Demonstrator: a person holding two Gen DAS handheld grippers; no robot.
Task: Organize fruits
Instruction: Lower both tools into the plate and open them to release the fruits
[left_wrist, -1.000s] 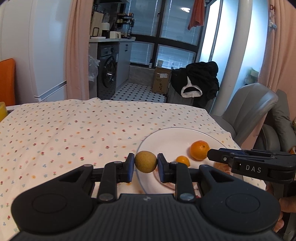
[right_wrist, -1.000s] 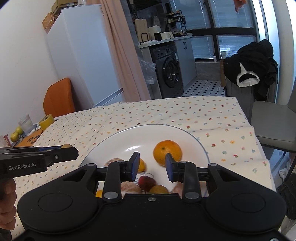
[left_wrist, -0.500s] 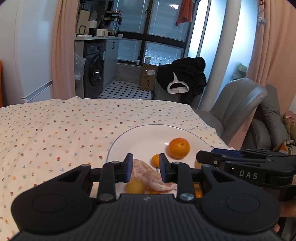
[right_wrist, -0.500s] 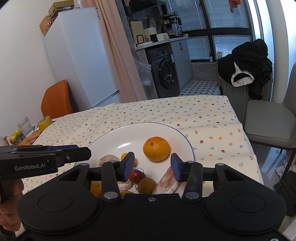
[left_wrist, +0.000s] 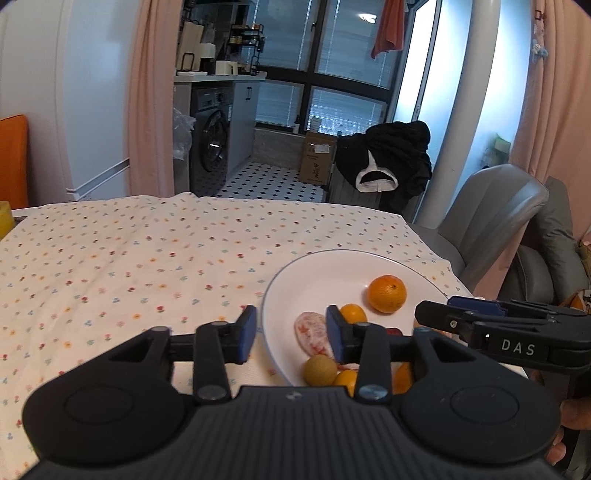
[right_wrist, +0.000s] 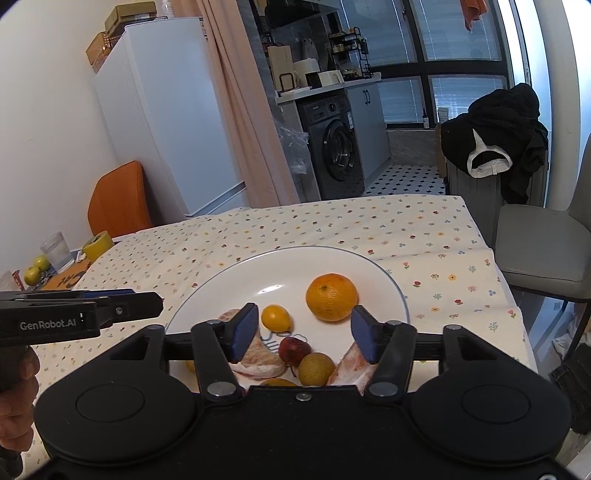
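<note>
The left gripper (left_wrist: 290, 334) is hovering with its blue-padded fingers (left_wrist: 246, 334) spread wide and empty, above the near rim of the round white plate (left_wrist: 295, 280). The right gripper (right_wrist: 302, 334) is likewise gaping, holding nothing, over the small yellow-brown round fruit (right_wrist: 316, 368) lying on the plate among the other fruits.

A cream tablecloth dotted with small flowers (right_wrist: 332, 225) covers the table. Behind it stand a tall white fridge (right_wrist: 166, 122), a grey front-loading washing machine (right_wrist: 338, 147) and a grey padded chair (right_wrist: 543, 251). An orange chair back (right_wrist: 118, 199) sits beside a clear plastic cup (right_wrist: 57, 251).
</note>
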